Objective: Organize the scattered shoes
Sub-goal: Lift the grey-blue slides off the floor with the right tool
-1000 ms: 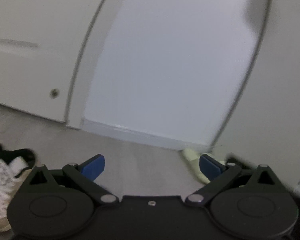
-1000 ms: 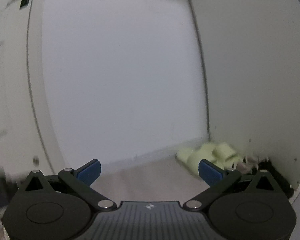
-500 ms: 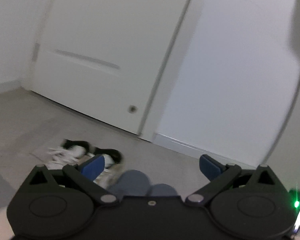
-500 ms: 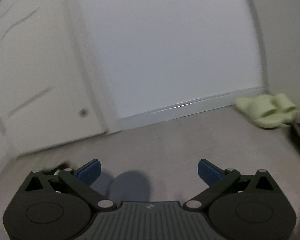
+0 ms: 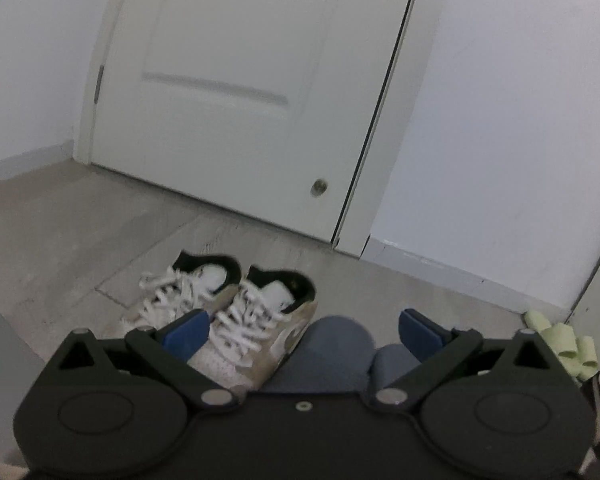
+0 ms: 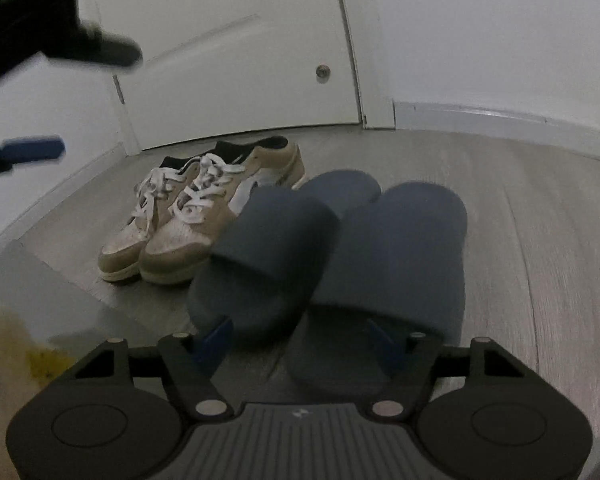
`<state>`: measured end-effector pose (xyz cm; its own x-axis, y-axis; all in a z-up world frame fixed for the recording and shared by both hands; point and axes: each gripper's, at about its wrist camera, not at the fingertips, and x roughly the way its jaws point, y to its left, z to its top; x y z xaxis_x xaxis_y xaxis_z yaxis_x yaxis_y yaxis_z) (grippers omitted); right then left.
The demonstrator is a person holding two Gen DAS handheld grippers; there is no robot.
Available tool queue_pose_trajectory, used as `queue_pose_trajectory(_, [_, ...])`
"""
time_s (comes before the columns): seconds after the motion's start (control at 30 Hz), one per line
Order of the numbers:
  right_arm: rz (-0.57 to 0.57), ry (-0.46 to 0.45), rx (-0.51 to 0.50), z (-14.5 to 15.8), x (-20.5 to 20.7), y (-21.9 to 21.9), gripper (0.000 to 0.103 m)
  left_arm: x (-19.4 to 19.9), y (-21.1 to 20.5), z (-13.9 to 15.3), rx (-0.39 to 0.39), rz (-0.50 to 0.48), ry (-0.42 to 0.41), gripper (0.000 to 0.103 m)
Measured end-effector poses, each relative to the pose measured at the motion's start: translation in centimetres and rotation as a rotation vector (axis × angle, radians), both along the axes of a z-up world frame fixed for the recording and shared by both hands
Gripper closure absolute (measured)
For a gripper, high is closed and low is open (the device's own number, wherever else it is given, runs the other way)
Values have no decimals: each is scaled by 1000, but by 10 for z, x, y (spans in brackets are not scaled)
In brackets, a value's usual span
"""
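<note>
Blue foam slides [image 6: 340, 248], paired on grey wood-look floor [image 6: 540, 240] beside beige-and-white laced sneakers [image 6: 180, 220] near white door [image 5: 228, 80]; right hand-held gripper [image 6: 300, 340] released around slides, left hand-held gripper [image 5: 302, 330] released, hovering.

Both cameras have swung left, away from the bare wall and the green slippers [image 5: 564, 346] in the corner. The sneakers [image 6: 188, 216] by the door [image 5: 236, 80] and the blue slippers [image 6: 340, 252] have come fully into view, and the right gripper [image 6: 300, 342] now hangs low over the blue pair.
</note>
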<state>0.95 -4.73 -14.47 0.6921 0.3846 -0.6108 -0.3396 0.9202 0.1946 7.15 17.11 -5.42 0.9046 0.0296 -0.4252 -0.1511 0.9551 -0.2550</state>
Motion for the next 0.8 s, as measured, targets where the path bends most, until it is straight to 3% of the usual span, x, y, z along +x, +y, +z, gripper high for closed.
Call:
queue_pose_trajectory(0.07, [-3, 33, -7, -3, 7, 7, 30, 2, 11, -10, -32, 14, 14, 1])
queue_pose_trajectory(0.2, [10, 86, -51, -15, 18, 15, 30, -8, 41, -27, -232, 11, -21, 1])
queue_pose_trajectory(0.33, [-25, 106, -65, -23, 34, 17, 30, -12, 58, -36, -342, 20, -41, 1])
queue_pose_trajectory(0.53, [-32, 127, -24, -28, 48, 12, 30, -6, 56, -38, -348, 8, -22, 1])
queue_pose_trajectory(0.8, [-46, 55, -105, -34, 54, 26, 30, -3, 60, -44, -375, 11, -17, 1])
